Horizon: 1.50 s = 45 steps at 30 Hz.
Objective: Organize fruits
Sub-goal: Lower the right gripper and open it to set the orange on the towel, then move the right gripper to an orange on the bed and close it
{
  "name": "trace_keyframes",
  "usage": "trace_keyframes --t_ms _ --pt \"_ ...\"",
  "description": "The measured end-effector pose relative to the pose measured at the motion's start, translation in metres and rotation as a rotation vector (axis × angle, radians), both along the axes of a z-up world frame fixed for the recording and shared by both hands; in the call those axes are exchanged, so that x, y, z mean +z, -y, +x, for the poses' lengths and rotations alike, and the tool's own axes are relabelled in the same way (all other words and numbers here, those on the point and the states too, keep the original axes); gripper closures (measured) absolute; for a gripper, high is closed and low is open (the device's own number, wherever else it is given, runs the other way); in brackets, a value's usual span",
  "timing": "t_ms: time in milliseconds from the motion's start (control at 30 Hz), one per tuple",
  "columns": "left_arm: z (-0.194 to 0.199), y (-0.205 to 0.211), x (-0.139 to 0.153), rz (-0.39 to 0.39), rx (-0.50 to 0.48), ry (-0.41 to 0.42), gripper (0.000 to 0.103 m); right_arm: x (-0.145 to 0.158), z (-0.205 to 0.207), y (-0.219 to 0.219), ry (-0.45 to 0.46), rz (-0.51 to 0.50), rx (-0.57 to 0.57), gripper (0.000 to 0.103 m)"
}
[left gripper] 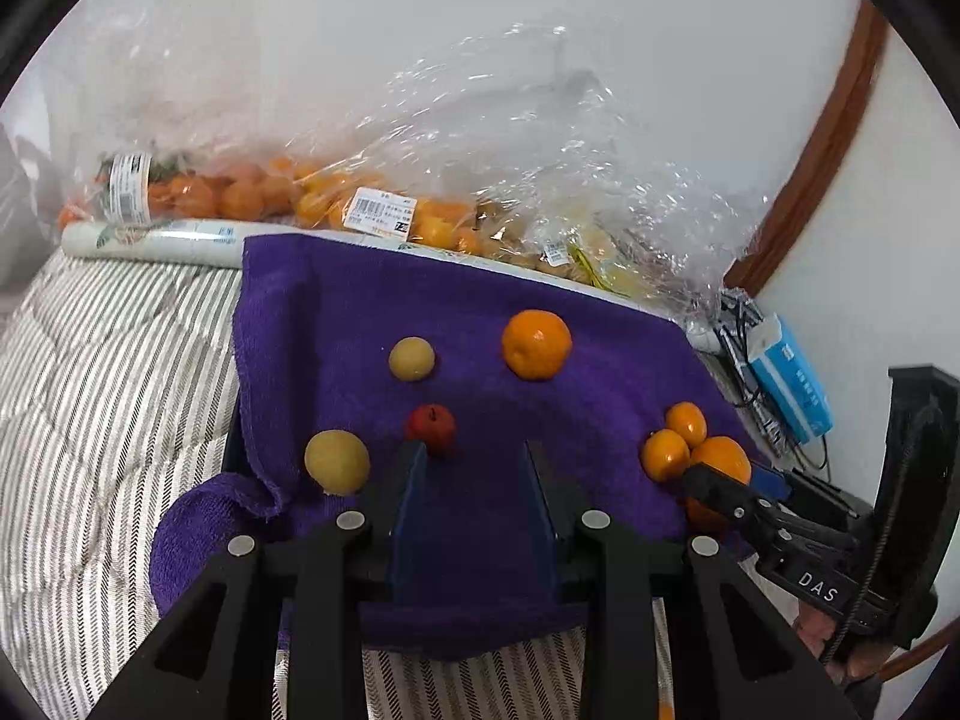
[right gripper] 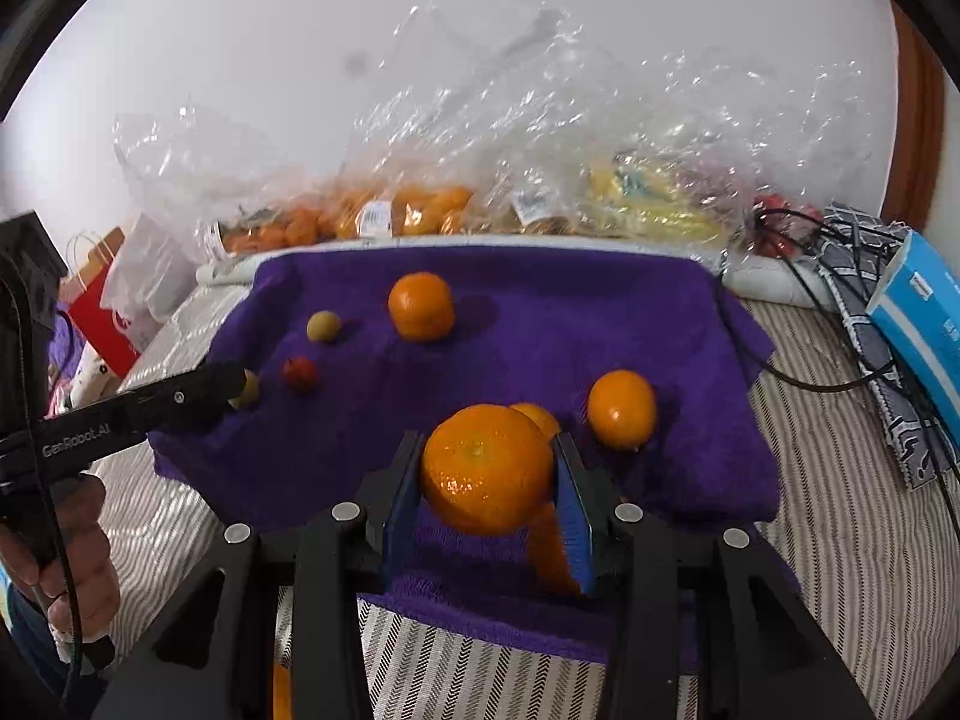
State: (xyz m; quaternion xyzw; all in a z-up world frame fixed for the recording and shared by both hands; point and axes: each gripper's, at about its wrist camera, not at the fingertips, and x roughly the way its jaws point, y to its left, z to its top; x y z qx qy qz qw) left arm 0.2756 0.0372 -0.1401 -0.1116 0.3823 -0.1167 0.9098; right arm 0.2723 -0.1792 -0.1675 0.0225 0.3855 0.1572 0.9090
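Right now your right gripper (right gripper: 486, 468) pinches a big orange (right gripper: 486, 468) between its blue pads, lifted just over the purple towel (right gripper: 600, 312). Two smaller oranges sit just beyond it, one (right gripper: 621, 408) to its right. Your left gripper (left gripper: 474, 456) stands spread and holds nothing; a small red fruit (left gripper: 431, 427) lies at its left fingertip, a yellow fruit (left gripper: 336, 461) further left.

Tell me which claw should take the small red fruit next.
Left. The left claw is open and empty, with the red fruit just ahead of its left finger. The right claw is shut on an orange, so it is occupied.
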Motion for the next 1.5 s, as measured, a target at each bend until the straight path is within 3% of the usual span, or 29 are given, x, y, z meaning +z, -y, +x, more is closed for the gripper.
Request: trace_keyframes --t_ms 567,833,1000,1200,1500 --pt "0.0 0.004 0.001 0.058 0.012 0.017 0.072 -0.01 -0.004 -0.011 0.007 -0.068 0.029 0.061" --pt "-0.005 0.003 0.007 0.056 0.017 0.026 0.07 0.004 -0.013 -0.006 0.034 -0.01 0.019 0.051" --pt "-0.01 -0.002 0.018 0.044 0.03 0.049 0.067 0.013 -0.036 0.0 0.002 0.033 -0.007 0.051" --pt "-0.023 -0.011 0.028 0.063 0.053 0.063 0.063 0.012 -0.078 -0.019 -0.012 -0.005 0.03 0.052" --pt "-0.077 -0.046 0.009 0.098 0.084 0.027 0.062 -0.017 -0.113 -0.055 -0.068 -0.024 0.157 0.066"
